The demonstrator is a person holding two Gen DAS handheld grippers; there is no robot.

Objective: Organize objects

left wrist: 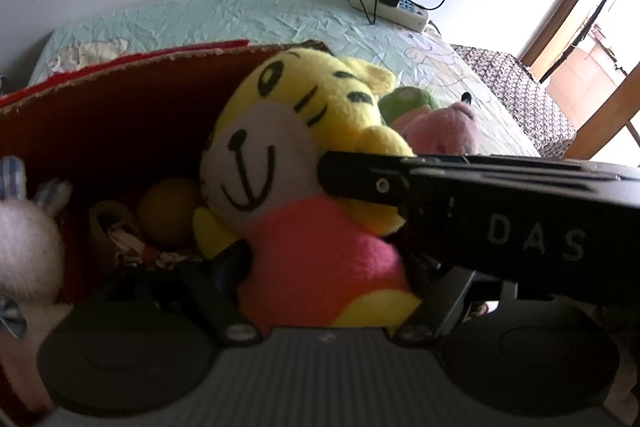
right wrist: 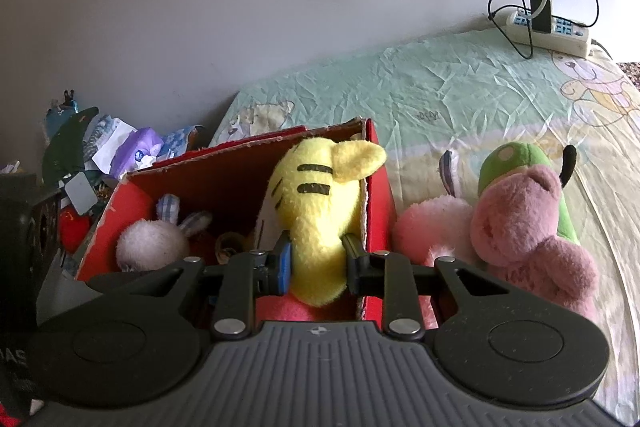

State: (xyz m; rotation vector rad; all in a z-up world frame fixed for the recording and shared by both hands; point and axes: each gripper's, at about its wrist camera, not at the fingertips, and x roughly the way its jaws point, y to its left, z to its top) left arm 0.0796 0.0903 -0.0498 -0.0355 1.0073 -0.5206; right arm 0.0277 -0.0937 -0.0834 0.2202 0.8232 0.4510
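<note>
A yellow tiger plush (left wrist: 280,155) in a pink shirt stands at the right end of a red cardboard box (left wrist: 120,99). My left gripper (left wrist: 324,267) straddles its pink body; the left finger (left wrist: 228,267) stands beside the plush, while the other is hidden, and I see no squeeze. My right gripper (right wrist: 316,263) is shut on the tiger plush (right wrist: 316,203), its pads pinching the yellow fabric from both sides above the box (right wrist: 376,187). In the left wrist view the right gripper (left wrist: 344,179) reaches in from the right against the tiger's head.
Inside the box lie a white bunny plush (right wrist: 152,243) and an orange ball (left wrist: 168,211). A pink plush (right wrist: 528,227) and a green one (right wrist: 516,159) lie on the bed right of the box. A power strip (right wrist: 548,31) with cables sits at the back. Clutter (right wrist: 100,155) is piled at the left.
</note>
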